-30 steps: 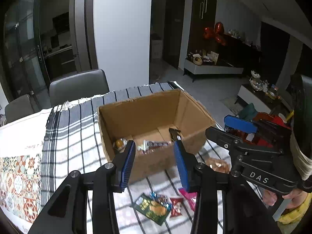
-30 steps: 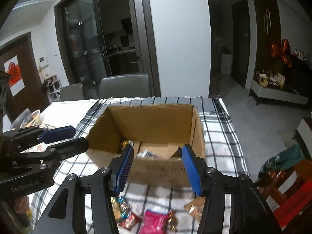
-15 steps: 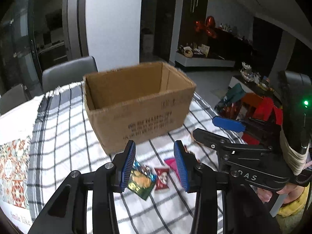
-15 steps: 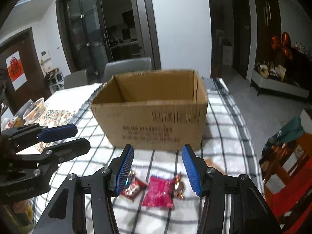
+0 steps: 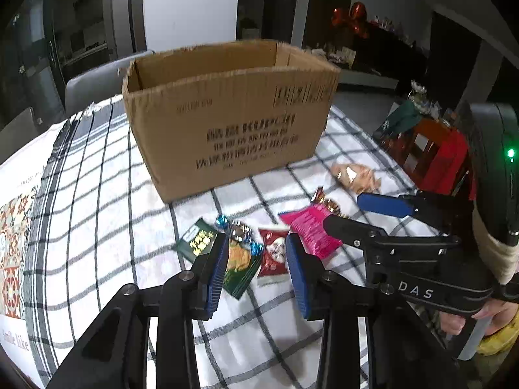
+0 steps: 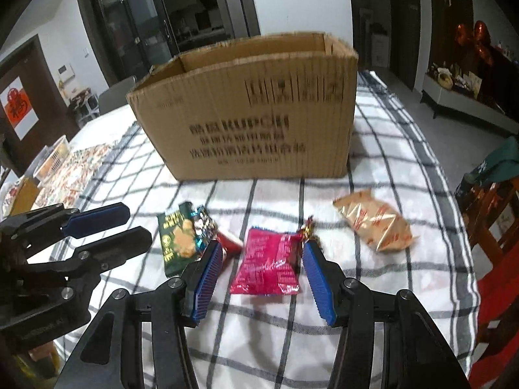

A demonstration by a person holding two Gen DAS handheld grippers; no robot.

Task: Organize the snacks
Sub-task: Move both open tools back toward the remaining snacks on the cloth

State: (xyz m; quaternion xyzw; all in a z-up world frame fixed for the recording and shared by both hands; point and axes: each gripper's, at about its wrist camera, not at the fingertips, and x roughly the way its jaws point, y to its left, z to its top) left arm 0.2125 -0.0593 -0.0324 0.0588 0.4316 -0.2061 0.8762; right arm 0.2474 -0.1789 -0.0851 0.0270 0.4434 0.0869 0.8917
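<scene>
Right gripper [image 6: 261,269] is spread wide and empty, low over the checked tablecloth [image 6: 405,175], its blue pads [image 6: 319,283] bracketing the pink snack packet [image 6: 267,264], which lies flat between them; whether the tips touch the cloth cannot be told. Left gripper [image 5: 256,262] is likewise open and empty, hovering over the green chip packet [image 5: 240,264] with a small red packet [image 5: 272,256] just beside it on the right; a few blue-wrapped candies [image 5: 238,228] sit on the green packet's far end. A tan packet [image 6: 373,225] lies apart to the right, near the table edge. The cardboard box [image 6: 246,110] stands open-topped just behind the row of snacks; its inside is not visible from either wrist view. Judged step: each claw picking one loose snack for transfer into the box. To do it well, the right claw should drop until the pads straddle the pink packet's edges, then close slowly so the foil bunches upward rather than sliding out; a small gold-red wrapper [image 6: 308,228] lies against the packet's far corner and may get caught. The left claw should centre on the green packet only, clear of the red one, expecting the candies to roll off on lift.
</scene>
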